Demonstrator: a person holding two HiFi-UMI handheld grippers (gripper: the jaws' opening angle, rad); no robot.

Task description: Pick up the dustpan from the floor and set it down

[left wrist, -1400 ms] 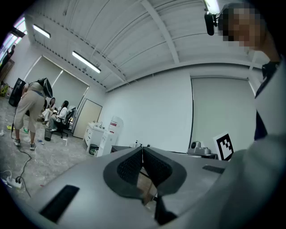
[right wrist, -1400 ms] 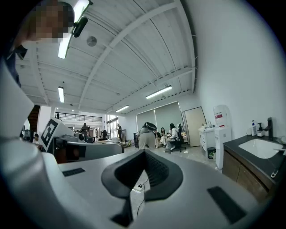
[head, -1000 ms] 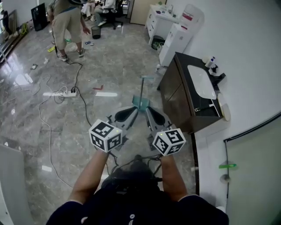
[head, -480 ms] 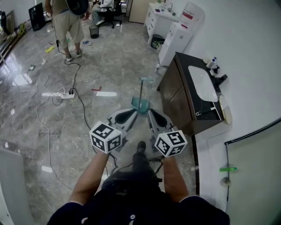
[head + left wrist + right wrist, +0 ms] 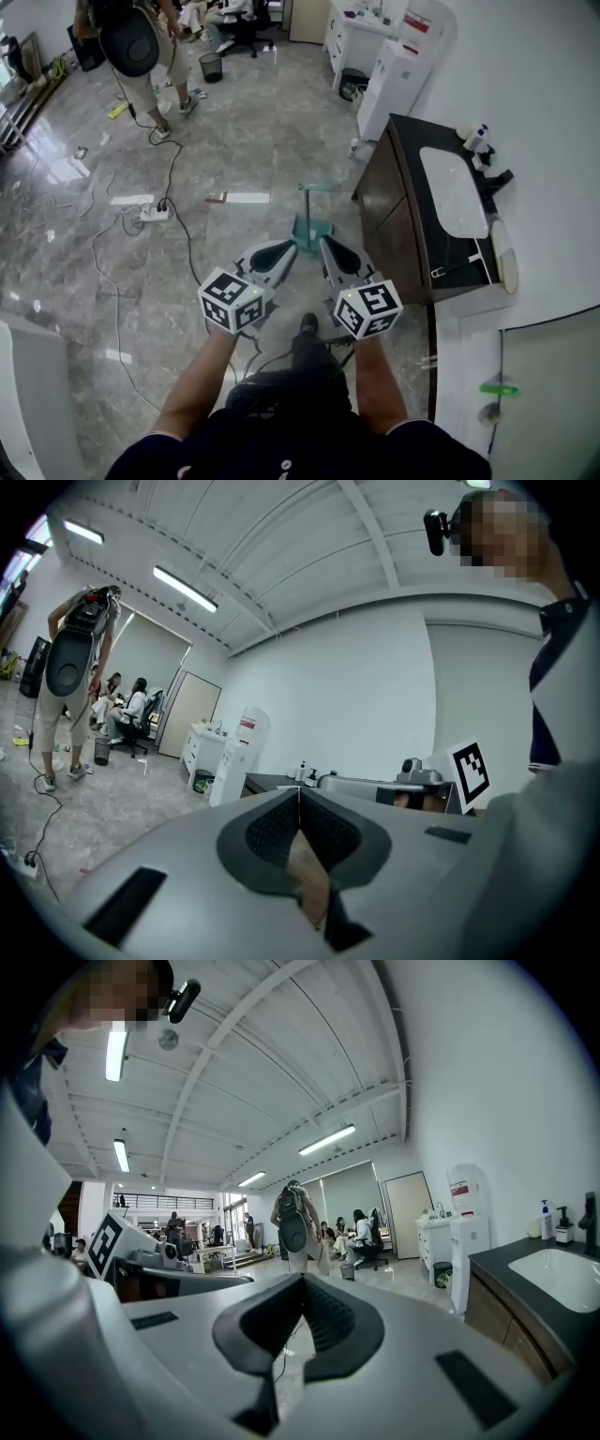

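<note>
The teal dustpan (image 5: 311, 228) stands on the floor just ahead of and between the tips of the left gripper (image 5: 289, 247) and right gripper (image 5: 326, 244), both with jaws pressed together on nothing, small in the head view and hidden behind the jaws in both gripper views, a dark cabinet (image 5: 389, 208) beyond the right gripper.

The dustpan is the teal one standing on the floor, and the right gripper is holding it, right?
Not holding it. The right gripper view shows the right gripper shut on nothing. The teal dustpan does stand on the floor, untouched, just ahead of it.
</note>
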